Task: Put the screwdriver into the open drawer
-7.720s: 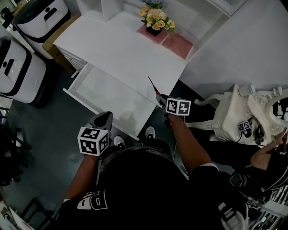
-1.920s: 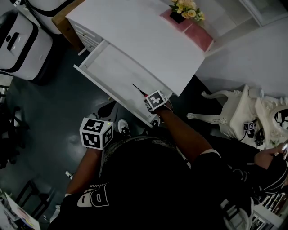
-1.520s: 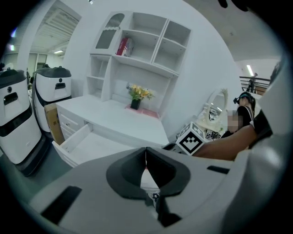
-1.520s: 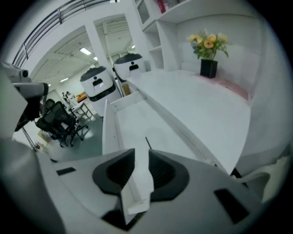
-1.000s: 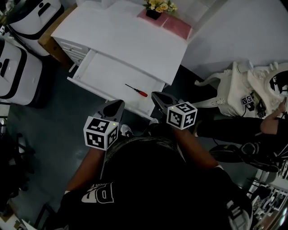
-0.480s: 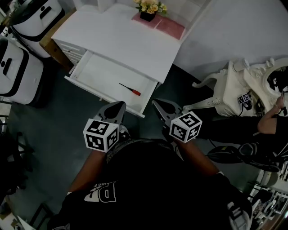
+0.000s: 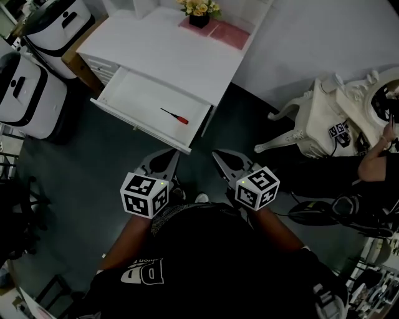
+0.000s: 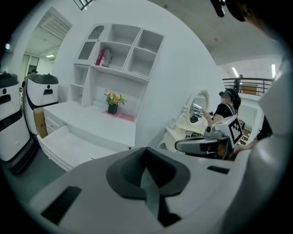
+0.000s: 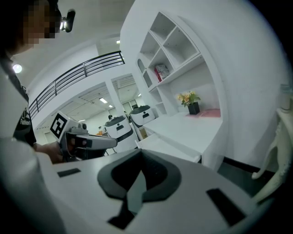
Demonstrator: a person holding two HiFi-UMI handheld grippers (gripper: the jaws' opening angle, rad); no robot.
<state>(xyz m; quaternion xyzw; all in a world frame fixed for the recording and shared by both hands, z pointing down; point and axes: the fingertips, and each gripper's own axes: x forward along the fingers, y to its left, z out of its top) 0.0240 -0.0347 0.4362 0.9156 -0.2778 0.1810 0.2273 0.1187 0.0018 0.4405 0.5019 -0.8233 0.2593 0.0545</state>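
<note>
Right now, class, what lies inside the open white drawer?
One slim red-handled screwdriver lies on the bare floor of the white drawer, nothing else visible. The white desk top covers the drawer's back end.

The screwdriver (image 7: 175,116) lies in the open drawer (image 7: 124,99), toward its right end. The drawer juts out from under the surface (image 7: 168,56). At the surface's far edge stands a flower pot (image 7: 199,14), with a mat (image 7: 227,32) just to its right. Two machines (image 7: 25,87) stand left of the surface and a chair (image 7: 324,118) stands right of it. The left gripper (image 7: 165,157) and right gripper (image 7: 222,157) sit side by side before the drawer, apart from it.
</note>
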